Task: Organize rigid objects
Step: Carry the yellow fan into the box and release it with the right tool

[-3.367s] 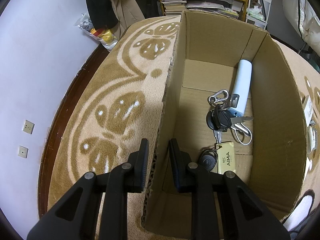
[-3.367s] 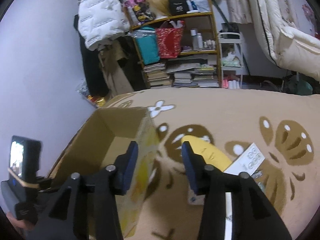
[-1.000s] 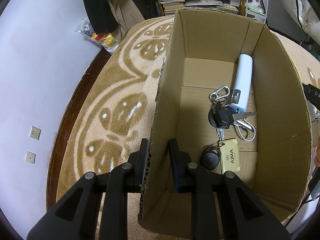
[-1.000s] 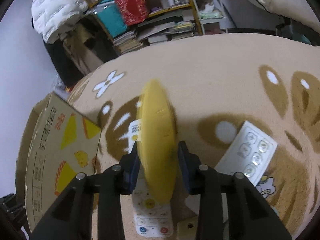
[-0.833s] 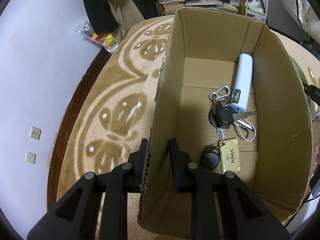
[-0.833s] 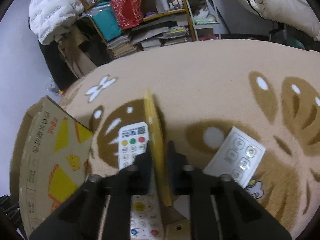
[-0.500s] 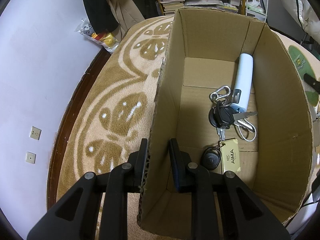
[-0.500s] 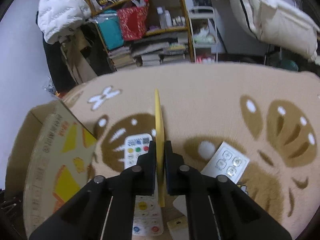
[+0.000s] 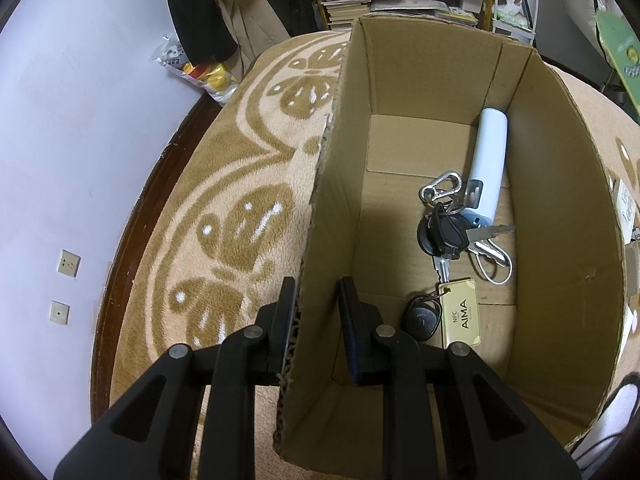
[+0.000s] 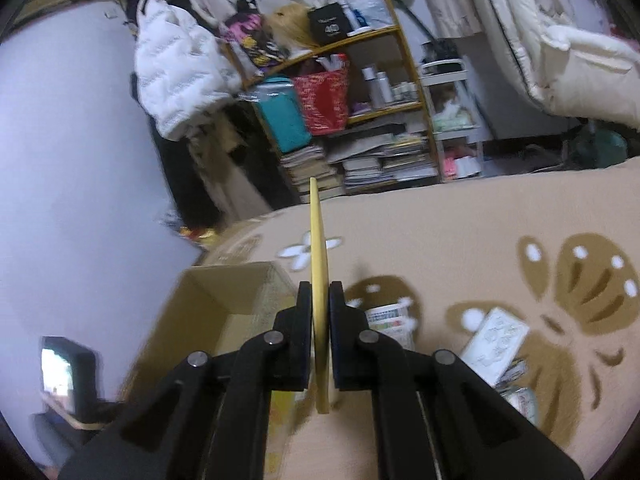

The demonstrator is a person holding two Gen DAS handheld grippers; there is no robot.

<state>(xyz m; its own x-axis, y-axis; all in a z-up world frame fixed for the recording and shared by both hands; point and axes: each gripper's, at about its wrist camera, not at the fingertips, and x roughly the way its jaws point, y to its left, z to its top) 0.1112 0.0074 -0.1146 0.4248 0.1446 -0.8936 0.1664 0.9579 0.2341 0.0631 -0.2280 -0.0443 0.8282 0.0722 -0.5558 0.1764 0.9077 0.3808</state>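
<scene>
- Left wrist view: your left gripper (image 9: 316,312) has its jaws clenched on the near left wall of the open brown cardboard box (image 9: 560,216), one finger outside, one inside.
- The box stands on the beige carpet with brown flower pattern (image 9: 240,216).
- On the box floor: a white-and-pale-blue cylindrical device (image 9: 489,172) lying along the right wall; a bunch of keys with black heads and a silver carabiner (image 9: 448,228) touching its near end; a black round fob (image 9: 421,322) beside a cream rectangular tag printed AIMA (image 9: 460,318).
- Right wrist view: your right gripper (image 10: 320,320) has its jaws grasping a thin yellow flat disc (image 10: 319,248), held edge-on and upright, above the carpet.
- The box lies to its lower left; a white remote with coloured buttons (image 10: 390,322) and a white flat button panel (image 10: 494,346) rest on the carpet to its right.
</scene>
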